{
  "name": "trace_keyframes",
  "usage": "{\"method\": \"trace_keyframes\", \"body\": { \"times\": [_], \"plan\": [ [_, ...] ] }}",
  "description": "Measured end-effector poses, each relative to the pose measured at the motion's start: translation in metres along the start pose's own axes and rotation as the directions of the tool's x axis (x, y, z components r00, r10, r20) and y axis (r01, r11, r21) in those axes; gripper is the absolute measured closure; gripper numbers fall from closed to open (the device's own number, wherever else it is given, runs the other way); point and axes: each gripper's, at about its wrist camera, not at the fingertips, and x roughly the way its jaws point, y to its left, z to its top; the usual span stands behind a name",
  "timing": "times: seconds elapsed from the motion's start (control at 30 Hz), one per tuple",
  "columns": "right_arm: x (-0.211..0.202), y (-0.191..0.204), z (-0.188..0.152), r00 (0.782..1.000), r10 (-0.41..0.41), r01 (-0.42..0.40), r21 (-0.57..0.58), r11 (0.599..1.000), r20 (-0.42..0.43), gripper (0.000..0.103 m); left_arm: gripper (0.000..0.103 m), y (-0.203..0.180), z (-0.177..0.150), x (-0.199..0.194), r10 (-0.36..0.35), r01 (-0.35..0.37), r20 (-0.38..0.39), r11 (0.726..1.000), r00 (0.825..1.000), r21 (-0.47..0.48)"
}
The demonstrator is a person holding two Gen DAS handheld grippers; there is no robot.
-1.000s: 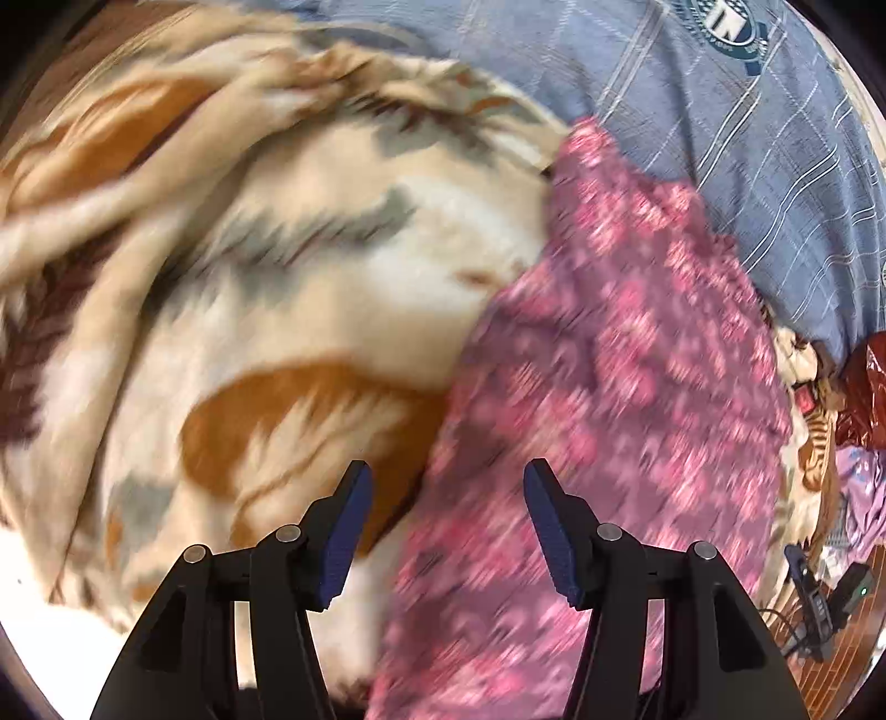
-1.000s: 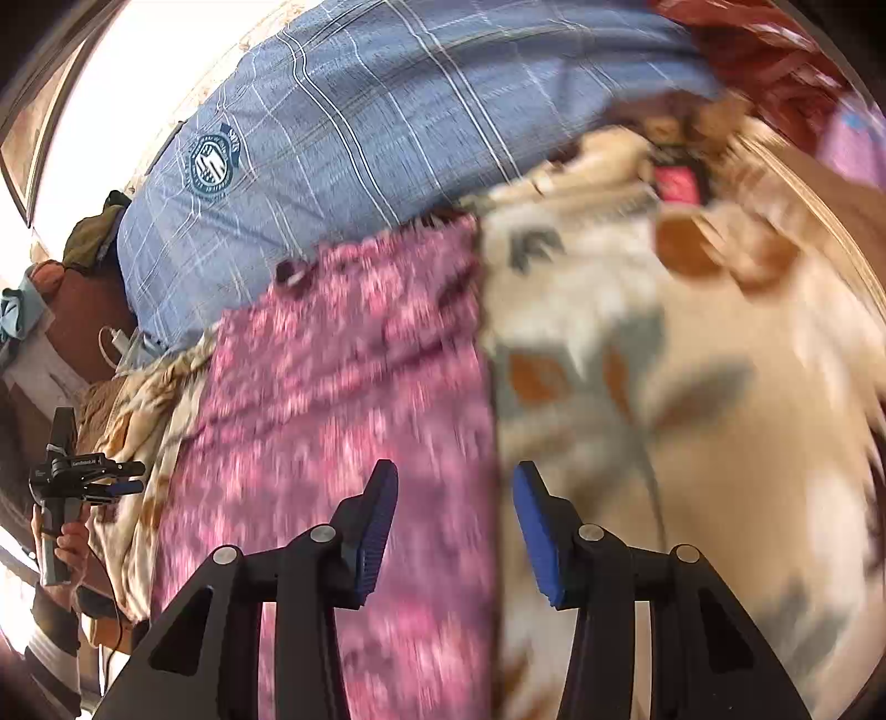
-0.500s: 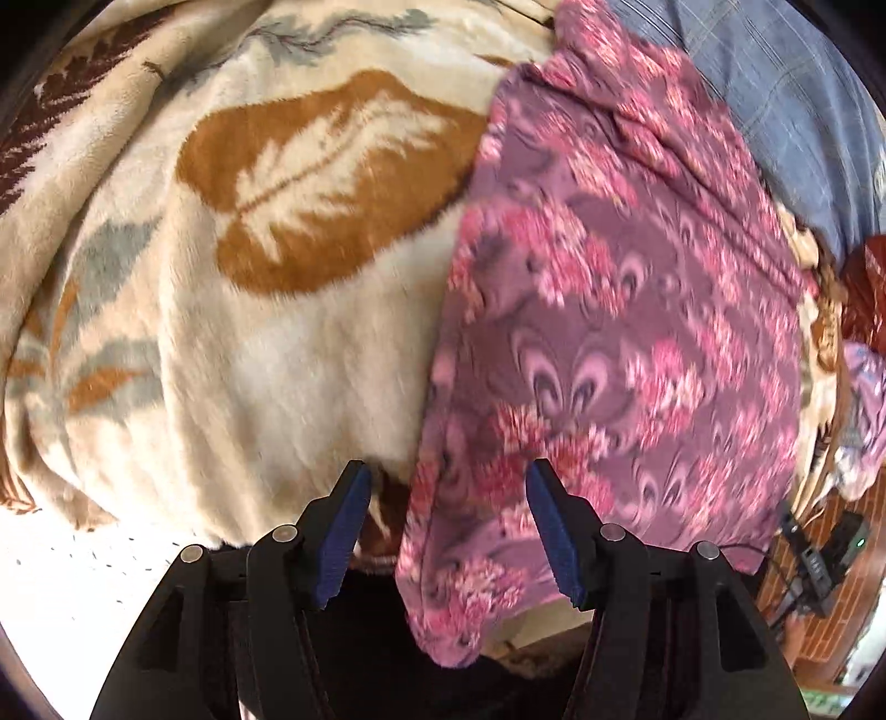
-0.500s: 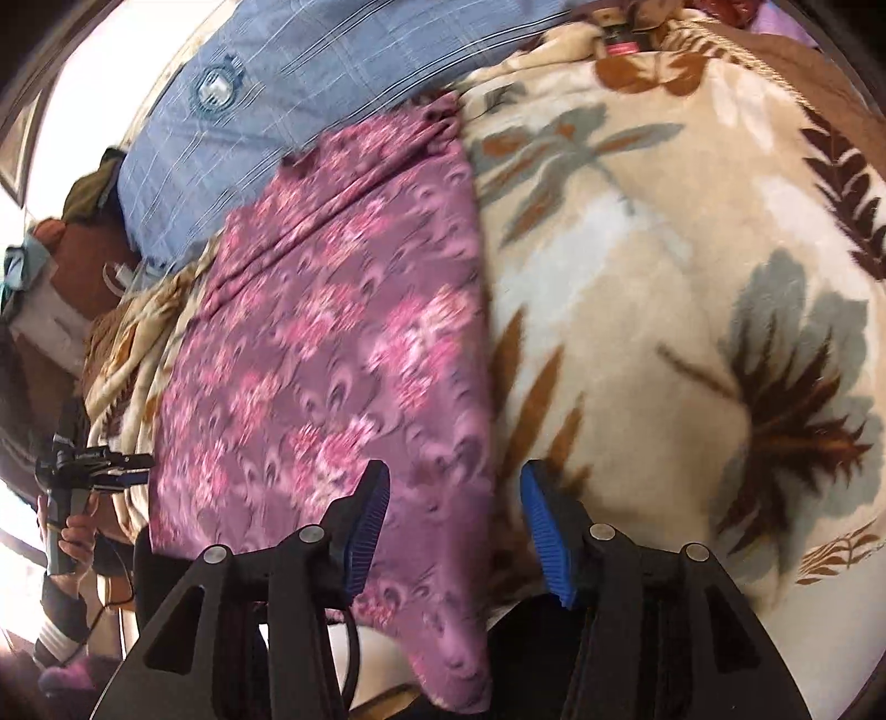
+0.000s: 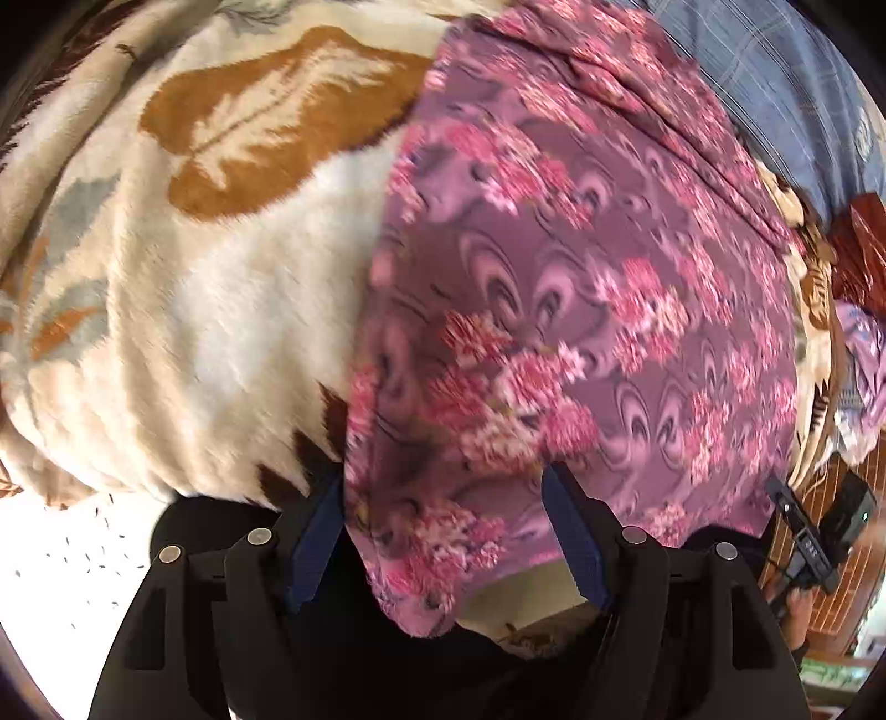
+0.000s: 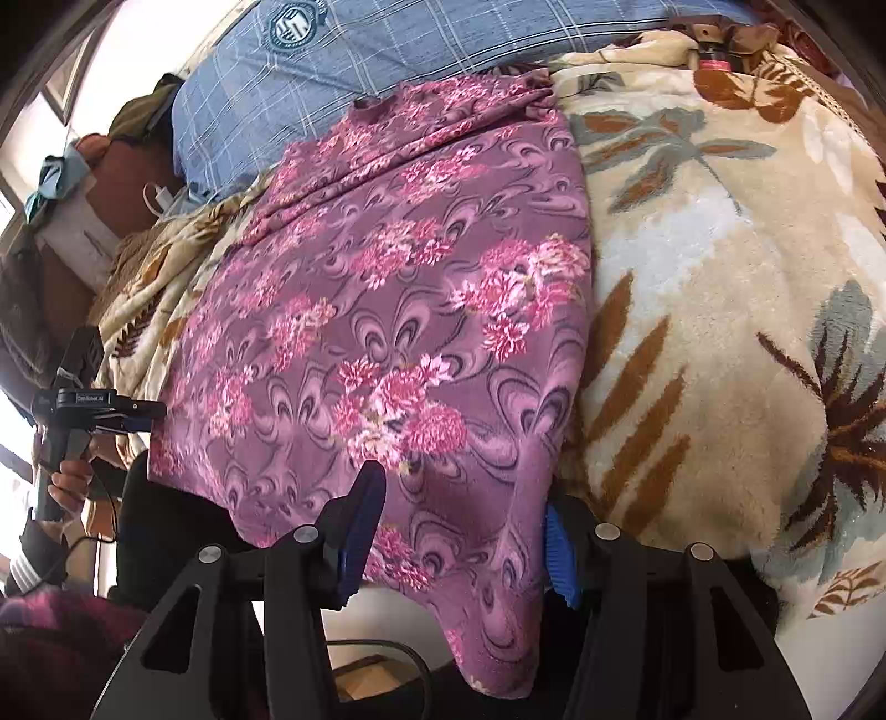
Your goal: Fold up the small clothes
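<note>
Purple floral garment (image 6: 387,310) lies lengthwise on leaf-patterned blanket (image 6: 720,277), near corners hanging between spread fingers of left gripper (image 5: 443,531) and right gripper (image 6: 459,526); neither pinches it

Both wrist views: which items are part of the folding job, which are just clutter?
In the job:
purple floral cloth
left gripper, open around its corner
right gripper, open around the other corner

Lying about:
leaf-print blanket
blue checked pillow
</note>
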Motion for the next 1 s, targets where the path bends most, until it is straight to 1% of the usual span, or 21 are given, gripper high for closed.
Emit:
{"method": "trace_keyframes", "body": {
  "times": [0.07,0.1,0.13,0.17,0.2,0.23,0.3,0.37,0.4,0.47,0.5,0.53,0.57,0.6,0.67,0.7,0.73,0.8,0.83,0.93,1.0],
  "plan": [
    [0.001,0.002,0.0,1.0,-0.017,0.017,-0.032,0.999,-0.018,0.054,0.042,-0.004,-0.006,0.002,0.007,-0.007,0.011,1.0,1.0,0.023],
    [0.002,0.004,0.0,0.999,-0.03,0.029,-0.043,0.999,-0.022,0.06,0.054,-0.004,-0.008,0.001,0.023,-0.024,0.017,0.999,1.0,0.03],
    [0.002,0.005,-0.001,0.998,-0.053,0.051,-0.063,0.997,-0.034,0.07,0.065,-0.005,-0.01,0.001,0.028,-0.028,0.02,0.999,0.999,0.037],
    [0.002,0.005,-0.001,0.997,-0.065,0.061,-0.074,0.995,-0.045,0.076,0.07,-0.004,-0.012,0.0,0.022,-0.023,0.023,0.999,0.999,0.037],
    [0.002,0.002,0.0,0.996,-0.067,0.063,-0.072,0.995,-0.051,0.085,0.079,-0.002,-0.013,0.0,0.014,-0.015,0.023,0.999,1.0,0.032],
    [0.001,-0.003,0.0,0.997,-0.049,0.045,-0.051,0.998,-0.062,0.087,0.087,0.0,-0.015,-0.002,0.001,-0.001,0.023,1.0,1.0,0.031],
    [0.001,-0.011,0.0,0.997,-0.01,0.01,-0.006,1.0,-0.075,0.087,0.088,0.005,-0.018,-0.003,-0.04,0.039,0.012,0.999,0.999,0.029],
    [0.001,-0.014,-0.001,0.996,0.009,-0.008,0.014,1.0,-0.085,0.086,0.086,0.008,-0.019,0.001,-0.052,0.053,-0.011,0.998,0.999,0.034],
    [0.002,-0.013,-0.001,0.996,0.004,-0.003,0.007,1.0,-0.089,0.086,0.081,0.01,-0.018,0.005,-0.058,0.059,-0.027,0.998,0.998,0.034],
    [0.003,-0.008,0.0,0.996,-0.023,0.021,-0.024,0.999,-0.087,0.087,0.079,0.013,-0.016,0.008,-0.085,0.086,-0.038,0.996,0.996,0.014],
    [0.003,-0.006,0.0,0.996,-0.034,0.031,-0.038,0.999,-0.083,0.09,0.08,0.013,-0.013,0.01,-0.093,0.094,-0.038,0.996,0.995,0.007],
    [0.003,-0.005,0.001,0.996,-0.039,0.036,-0.043,0.998,-0.077,0.096,0.085,0.012,-0.013,0.01,-0.102,0.102,-0.027,0.995,0.994,0.018],
    [0.002,-0.006,0.001,0.997,-0.026,0.024,-0.029,0.999,-0.074,0.098,0.092,0.011,-0.013,0.008,-0.1,0.101,-0.015,0.995,0.995,0.024],
    [-0.001,-0.012,0.002,0.997,0.029,-0.028,0.023,0.999,-0.065,0.098,0.098,0.012,-0.014,0.006,-0.105,0.105,-0.006,0.994,0.994,0.027],
    [-0.007,-0.017,0.002,0.992,0.117,-0.113,0.095,0.989,-0.042,0.098,0.098,0.008,-0.017,0.0,-0.145,0.145,0.015,0.989,0.989,0.032],
    [-0.01,-0.018,0.002,0.989,0.143,-0.138,0.113,0.984,-0.032,0.098,0.098,0.005,-0.019,-0.006,-0.171,0.17,0.032,0.985,0.985,0.039],
    [-0.016,-0.019,0.003,0.981,0.196,-0.193,0.144,0.971,-0.01,0.098,0.098,0.004,-0.02,-0.01,-0.191,0.189,0.043,0.981,0.981,0.045],
    [-0.023,-0.02,0.005,0.967,0.254,-0.253,0.181,0.95,0.02,0.098,0.098,0.001,-0.022,-0.021,-0.235,0.232,0.066,0.971,0.97,0.057],
    [-0.027,-0.022,0.007,0.953,0.3,-0.303,0.207,0.93,0.046,0.098,0.098,-0.001,-0.022,-0.025,-0.254,0.25,0.076,0.966,0.964,0.061],
    [-0.029,-0.026,0.012,0.923,0.374,-0.385,0.258,0.886,0.091,0.098,0.097,-0.003,-0.018,-0.032,-0.321,0.318,0.09,0.947,0.943,0.045],
    [-0.027,-0.027,0.015,0.914,0.392,-0.405,0.277,0.871,0.102,0.098,0.097,-0.005,-0.014,-0.032,-0.338,0.336,0.099,0.941,0.936,0.037]
  ]
}}
